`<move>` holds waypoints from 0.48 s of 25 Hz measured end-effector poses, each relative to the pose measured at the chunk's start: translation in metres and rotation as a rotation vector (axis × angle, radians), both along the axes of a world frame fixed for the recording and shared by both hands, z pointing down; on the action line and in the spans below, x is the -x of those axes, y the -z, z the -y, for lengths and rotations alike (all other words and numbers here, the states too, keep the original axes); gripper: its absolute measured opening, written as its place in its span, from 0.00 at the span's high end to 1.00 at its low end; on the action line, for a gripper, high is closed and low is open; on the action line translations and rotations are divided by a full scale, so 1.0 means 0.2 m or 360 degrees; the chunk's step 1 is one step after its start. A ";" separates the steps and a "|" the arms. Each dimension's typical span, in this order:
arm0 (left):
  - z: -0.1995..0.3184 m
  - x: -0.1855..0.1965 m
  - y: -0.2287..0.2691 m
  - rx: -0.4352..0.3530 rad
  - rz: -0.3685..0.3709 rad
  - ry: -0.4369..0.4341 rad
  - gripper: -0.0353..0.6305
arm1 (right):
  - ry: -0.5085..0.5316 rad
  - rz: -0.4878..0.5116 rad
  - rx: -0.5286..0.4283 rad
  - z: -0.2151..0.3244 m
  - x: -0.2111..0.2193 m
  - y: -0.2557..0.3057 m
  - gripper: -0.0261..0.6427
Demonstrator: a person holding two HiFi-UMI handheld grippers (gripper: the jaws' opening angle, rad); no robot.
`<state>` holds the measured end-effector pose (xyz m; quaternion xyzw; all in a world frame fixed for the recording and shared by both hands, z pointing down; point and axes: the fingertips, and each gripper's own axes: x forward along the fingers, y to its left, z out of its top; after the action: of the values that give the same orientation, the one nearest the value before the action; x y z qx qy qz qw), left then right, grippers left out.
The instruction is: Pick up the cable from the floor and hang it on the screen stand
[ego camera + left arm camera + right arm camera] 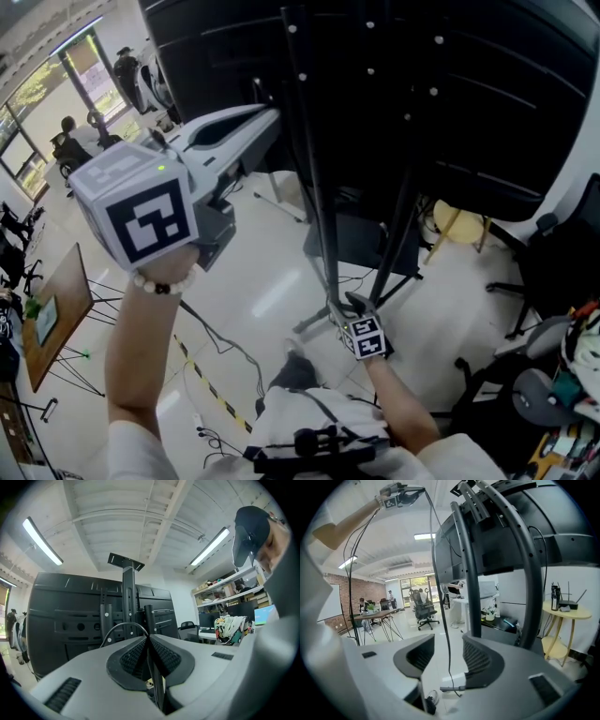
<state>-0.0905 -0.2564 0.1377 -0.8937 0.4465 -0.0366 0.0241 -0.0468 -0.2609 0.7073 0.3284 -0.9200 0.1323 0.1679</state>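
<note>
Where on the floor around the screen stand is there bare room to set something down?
The pale floor between the screen stand and the wooden table is bare apart from a striped tape line. Right of the stand it is crowded: a yellow stool, black chairs and clutter.

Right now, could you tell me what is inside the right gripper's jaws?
A black cable hangs between the jaws of the right gripper, which stand apart, not gripping it. It runs up to the left gripper, shut on it. Below the jaws, the gripper's body covers its course.
</note>
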 end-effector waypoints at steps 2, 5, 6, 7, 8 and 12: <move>0.02 0.00 0.02 -0.0006 0.0001 -0.0013 0.92 | 0.0015 0.0020 -0.0016 0.04 0.04 0.02 0.63; 0.04 0.01 0.04 -0.0013 0.0002 -0.0022 0.92 | 0.0062 0.0032 -0.0031 0.07 0.13 0.04 0.64; 0.05 0.01 0.04 -0.0015 0.0001 -0.0023 0.92 | 0.0074 0.0027 -0.0028 0.07 0.16 0.03 0.63; 0.05 0.01 0.04 -0.0019 0.0002 -0.0024 0.92 | 0.0081 0.0020 -0.0022 0.08 0.18 0.01 0.64; 0.06 0.02 0.05 -0.0024 0.0004 -0.0025 0.92 | 0.0082 0.0016 -0.0014 0.09 0.20 0.00 0.64; 0.08 0.04 0.09 -0.0044 0.0009 -0.0033 0.92 | 0.0067 0.0026 -0.0013 0.14 0.26 -0.01 0.64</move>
<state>-0.0975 -0.2723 0.1201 -0.8978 0.4376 -0.0328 0.0380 -0.0989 -0.2894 0.7087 0.3085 -0.9286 0.1278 0.1617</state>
